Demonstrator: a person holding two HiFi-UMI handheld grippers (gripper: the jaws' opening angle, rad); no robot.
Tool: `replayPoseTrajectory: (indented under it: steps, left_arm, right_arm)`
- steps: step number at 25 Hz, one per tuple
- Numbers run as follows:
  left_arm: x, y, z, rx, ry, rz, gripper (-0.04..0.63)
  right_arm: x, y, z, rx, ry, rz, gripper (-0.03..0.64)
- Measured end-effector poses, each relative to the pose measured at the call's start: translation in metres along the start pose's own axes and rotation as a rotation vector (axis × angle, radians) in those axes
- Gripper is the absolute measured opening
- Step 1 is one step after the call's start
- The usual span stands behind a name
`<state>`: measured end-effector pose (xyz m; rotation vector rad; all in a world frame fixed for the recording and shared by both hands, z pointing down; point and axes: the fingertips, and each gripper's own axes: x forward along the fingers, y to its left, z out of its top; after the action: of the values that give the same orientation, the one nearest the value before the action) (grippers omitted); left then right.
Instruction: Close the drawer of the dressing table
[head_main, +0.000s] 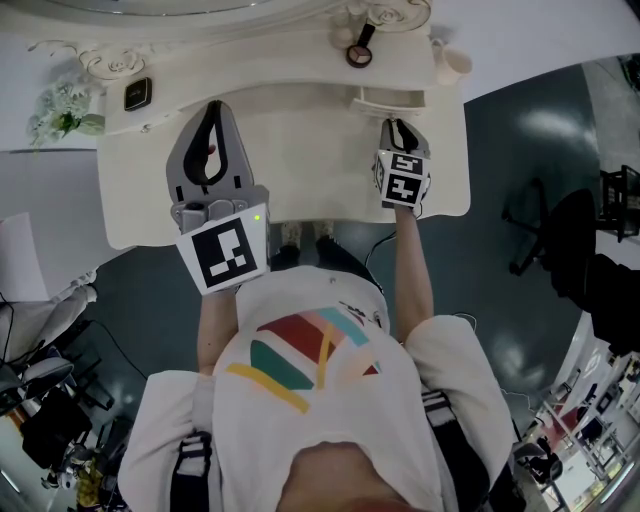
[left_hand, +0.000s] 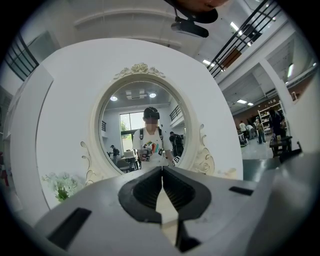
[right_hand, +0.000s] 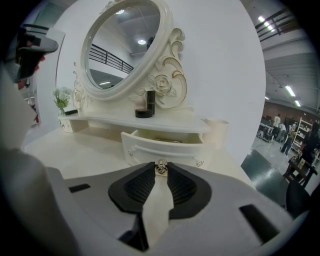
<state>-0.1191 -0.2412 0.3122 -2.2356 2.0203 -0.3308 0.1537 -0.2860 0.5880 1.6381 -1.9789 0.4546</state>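
Observation:
The white dressing table (head_main: 300, 170) fills the top of the head view. Its small drawer (right_hand: 165, 146) under the raised shelf stands pulled out a little, also seen as the drawer (head_main: 388, 99) from above. My right gripper (right_hand: 161, 169) is shut on the drawer's small metal knob (right_hand: 161, 167), which sits pinched between the jaw tips; from above, the right gripper (head_main: 398, 128) touches the drawer front. My left gripper (head_main: 212, 110) hovers over the tabletop's left half, shut with nothing in it. In its own view the left gripper (left_hand: 162, 171) faces the mirror.
An oval mirror (left_hand: 142, 125) with an ornate frame stands at the back. White flowers (head_main: 60, 112) and a small black item (head_main: 138, 93) sit at the left. A compact and dark tube (head_main: 358, 48) lie on the shelf, a cream cup (right_hand: 219, 131) beside it. A dark chair (head_main: 565, 235) stands on the right.

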Motion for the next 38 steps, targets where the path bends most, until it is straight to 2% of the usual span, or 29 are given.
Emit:
replayPoseTrajectory:
  steps: [38]
  left_arm:
    - [0.013,-0.003,-0.009,0.007,0.032,0.012,0.008]
  right_arm:
    - [0.028,-0.010,0.016,-0.042,-0.004,0.009,0.064]
